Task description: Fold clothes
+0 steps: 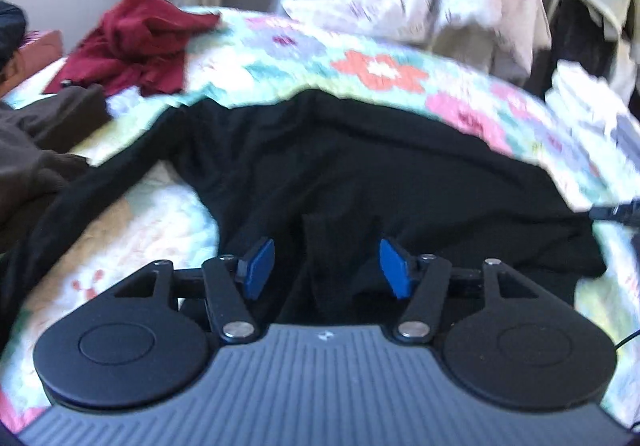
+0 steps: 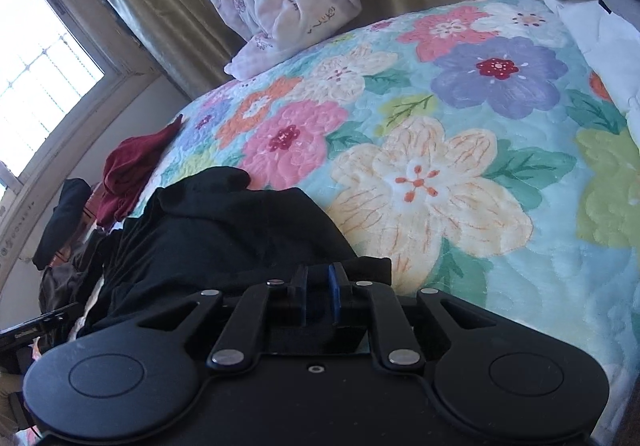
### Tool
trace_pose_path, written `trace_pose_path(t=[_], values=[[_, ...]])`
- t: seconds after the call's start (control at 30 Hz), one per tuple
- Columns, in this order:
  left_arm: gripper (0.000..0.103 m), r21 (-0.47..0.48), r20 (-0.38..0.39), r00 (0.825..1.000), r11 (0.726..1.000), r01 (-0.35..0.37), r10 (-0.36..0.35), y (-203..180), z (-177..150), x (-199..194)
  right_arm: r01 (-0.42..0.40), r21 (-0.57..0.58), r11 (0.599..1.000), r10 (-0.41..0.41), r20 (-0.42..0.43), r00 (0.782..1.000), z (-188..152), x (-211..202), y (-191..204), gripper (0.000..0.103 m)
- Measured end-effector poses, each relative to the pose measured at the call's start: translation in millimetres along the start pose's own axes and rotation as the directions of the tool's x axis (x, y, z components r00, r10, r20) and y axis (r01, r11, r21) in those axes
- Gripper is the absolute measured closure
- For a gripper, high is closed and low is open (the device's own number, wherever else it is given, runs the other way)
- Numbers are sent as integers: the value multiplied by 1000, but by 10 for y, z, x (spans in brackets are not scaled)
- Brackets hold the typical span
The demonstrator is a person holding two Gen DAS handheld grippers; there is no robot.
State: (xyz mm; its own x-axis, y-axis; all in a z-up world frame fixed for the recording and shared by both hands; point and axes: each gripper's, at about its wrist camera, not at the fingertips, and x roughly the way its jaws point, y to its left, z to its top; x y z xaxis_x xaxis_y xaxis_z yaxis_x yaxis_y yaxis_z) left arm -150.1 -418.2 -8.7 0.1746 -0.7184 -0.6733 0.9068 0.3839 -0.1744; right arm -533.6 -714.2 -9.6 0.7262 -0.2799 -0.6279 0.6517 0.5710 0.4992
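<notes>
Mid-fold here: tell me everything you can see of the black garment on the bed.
The black garment is soft, matte, knit-looking cloth, spread wide and rumpled across the floral quilt, with one long sleeve-like strip trailing to the left. Folds bunch near its front edge. The left gripper hangs open over that edge, pads either side of a raised fold. The right gripper is shut on a corner of it. Its type is unclear.

Home bedroom, floral quilt (image 2: 460,150) on bed, curtained window (image 2: 36,78), scattered clothes (image 1: 132,42)

left tool (image 1: 327,268): pads spread wide | right tool (image 2: 319,296): pads pressed together
</notes>
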Motion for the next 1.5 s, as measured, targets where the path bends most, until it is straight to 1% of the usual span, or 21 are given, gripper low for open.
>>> trace_pose_path(t=[0.03,0.1,0.23,0.27,0.33,0.43,0.47,0.5,0.53,0.6,0.67,0.83,0.93,1.0,1.03,1.23,1.27,1.3,1.37,1.43,1.5], values=[[45,8,-11,1000,1000,-3,3,-16,-4,88,0,7,1000,0,-5,1000,-4,6,-12,81],[45,24,-43,999,1000,-5,6,-46,-13,268,10,21,1000,-10,-14,1000,-15,19,-36,69],[49,139,-46,999,990,-14,21,-186,-10,433,29,49,998,-27,-39,999,-27,78,-87,61],[69,172,-50,999,985,-11,20,-231,9,446,33,56,998,-30,-46,998,-28,97,-101,57],[95,237,-57,998,972,-11,25,-334,67,462,38,63,997,-35,-60,998,-29,136,-111,53],[96,311,-15,999,950,-40,47,-501,180,430,45,42,998,-42,-68,997,-19,202,-85,48],[97,321,5,999,946,-51,52,-541,239,411,52,6,999,-51,-67,996,-15,218,-50,49],[97,326,27,998,943,-62,57,-567,310,398,62,-52,997,-65,-62,996,-9,225,4,82],[97,328,49,997,942,-75,62,-582,389,389,85,-125,989,-91,-44,995,-6,211,77,102],[97,333,86,994,938,-97,73,-603,547,384,95,-184,978,-93,18,995,13,102,164,101],[97,343,105,991,932,-120,89,-601,673,417,56,-139,989,-48,61,997,37,12,112,101],[97,315,107,984,934,-171,144,-533,833,602,123,-113,986,-117,60,991,53,2,-36,101],[97,283,79,983,942,-183,167,-455,853,748,80,-29,996,-79,19,997,51,40,-149,90],[97,276,70,982,943,-187,174,-421,848,813,51,21,998,-50,-18,999,27,94,-187,51],[97,274,68,982,943,-189,177,-410,848,833,36,34,999,-35,-30,999,12,109,-177,45],[97,272,74,976,937,-217,205,-380,898,910,-19,120,993,27,-60,998,-39,341,-171,43],[97,267,76,975,937,-224,211,-367,907,931,-20,116,993,27,-54,998,-40,402,-162,49],[97,261,77,973,937,-230,217,-354,915,953,-13,77,997,16,-41,999,-18,448,-120,89],[97,252,76,971,938,-238,226,-326,929,1002,-36,36,999,36,2,999,56,402,-34,93],[97,253,61,972,939,-234,226,-303,934,1067,-129,56,990,122,107,987,120,158,-32,94],[96,265,47,973,936,-230,226,-295,936,1153,-55,21,998,51,138,989,99,33,-49,94]])
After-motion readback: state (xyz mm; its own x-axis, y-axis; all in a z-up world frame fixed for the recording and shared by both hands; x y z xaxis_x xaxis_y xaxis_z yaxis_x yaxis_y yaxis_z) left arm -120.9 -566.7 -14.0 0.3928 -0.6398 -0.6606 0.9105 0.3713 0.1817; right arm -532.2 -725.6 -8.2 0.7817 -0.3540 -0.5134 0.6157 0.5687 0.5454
